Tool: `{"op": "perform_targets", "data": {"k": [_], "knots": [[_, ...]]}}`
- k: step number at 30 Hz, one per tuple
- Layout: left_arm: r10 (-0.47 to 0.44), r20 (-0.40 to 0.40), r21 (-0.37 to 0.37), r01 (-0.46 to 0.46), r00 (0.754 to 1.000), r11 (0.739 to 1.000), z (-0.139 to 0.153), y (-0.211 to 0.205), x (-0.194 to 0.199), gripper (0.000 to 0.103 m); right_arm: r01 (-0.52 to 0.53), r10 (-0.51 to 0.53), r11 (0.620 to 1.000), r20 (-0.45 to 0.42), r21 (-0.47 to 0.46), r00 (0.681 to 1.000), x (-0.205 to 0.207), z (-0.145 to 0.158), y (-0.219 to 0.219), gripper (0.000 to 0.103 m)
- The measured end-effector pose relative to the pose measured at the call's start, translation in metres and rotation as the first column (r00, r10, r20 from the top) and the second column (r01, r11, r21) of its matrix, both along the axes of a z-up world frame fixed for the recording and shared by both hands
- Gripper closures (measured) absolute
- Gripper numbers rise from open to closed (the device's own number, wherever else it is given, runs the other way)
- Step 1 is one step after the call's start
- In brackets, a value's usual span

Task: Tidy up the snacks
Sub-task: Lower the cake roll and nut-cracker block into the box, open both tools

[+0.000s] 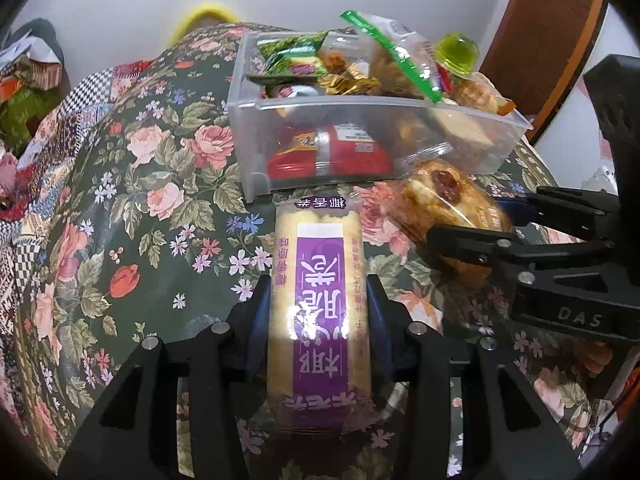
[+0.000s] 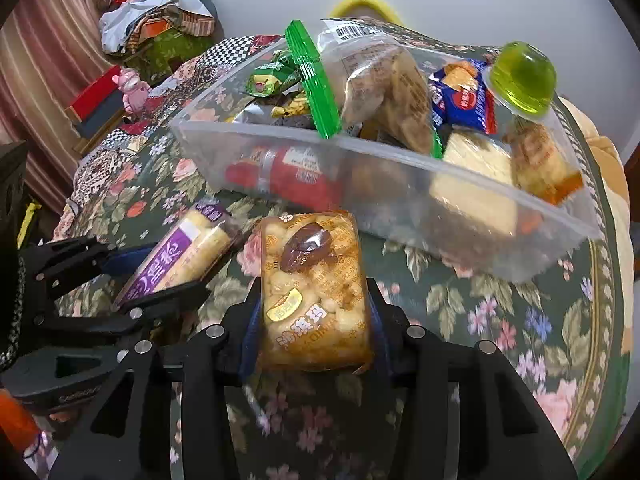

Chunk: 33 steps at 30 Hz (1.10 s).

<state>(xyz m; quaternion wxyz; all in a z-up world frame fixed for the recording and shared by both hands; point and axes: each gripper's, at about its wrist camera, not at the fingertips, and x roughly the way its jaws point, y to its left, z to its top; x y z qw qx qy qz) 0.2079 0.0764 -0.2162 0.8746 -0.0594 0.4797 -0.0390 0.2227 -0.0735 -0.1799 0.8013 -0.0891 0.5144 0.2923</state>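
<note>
A long packet of yellow biscuit rolls with a purple label [image 1: 320, 280] lies on the floral tablecloth, and my left gripper [image 1: 318, 292] is shut on its sides. To its right, my right gripper [image 2: 316, 292] is shut on a clear-wrapped golden puffed cake with a brown date on top [image 2: 316, 280]. In the left wrist view the right gripper [image 1: 472, 220] holds that cake [image 1: 436, 196] close beside the roll packet. In the right wrist view the left gripper [image 2: 156, 276] and its purple packet [image 2: 180, 256] sit at the left. Just beyond both stands a clear plastic box [image 1: 360, 100] [image 2: 320, 140] heaped with snacks.
A green jelly cup [image 2: 524, 80] and a green-sealed bag [image 2: 380, 80] top the heap in the box. The round table's floral cloth [image 1: 160, 200] extends left. A pile of bags and cloth [image 2: 156, 20] and a pink toy [image 2: 132, 90] lie at the far left.
</note>
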Motion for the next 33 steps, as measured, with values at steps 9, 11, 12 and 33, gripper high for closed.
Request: {"op": "perform_targets", "data": {"k": [9, 11, 12, 33], "knots": [[-0.006, 0.089, -0.013, 0.007, 0.996, 1.0, 0.043, -0.01, -0.004, 0.058, 0.045, -0.05, 0.997, 0.076, 0.058, 0.996, -0.011, 0.037, -0.022, 0.061], [-0.01, 0.113, -0.016, 0.012, 0.994, 1.0, 0.054, -0.013, -0.003, 0.058, 0.058, -0.065, 0.996, 0.102, 0.072, 0.993, -0.01, 0.047, -0.029, 0.061], [-0.012, 0.127, -0.015, 0.014, 0.992, 1.0, 0.06, -0.015, -0.002, 0.058, 0.062, -0.07, 0.995, 0.111, 0.078, 0.991, -0.011, 0.05, -0.03, 0.061], [-0.02, 0.271, -0.03, 0.029, 0.962, 0.999, 0.127, -0.028, 0.092, 0.058, 0.169, -0.2, 0.972, 0.196, 0.164, 0.96, 0.054, 0.078, -0.049, 0.061]]}}
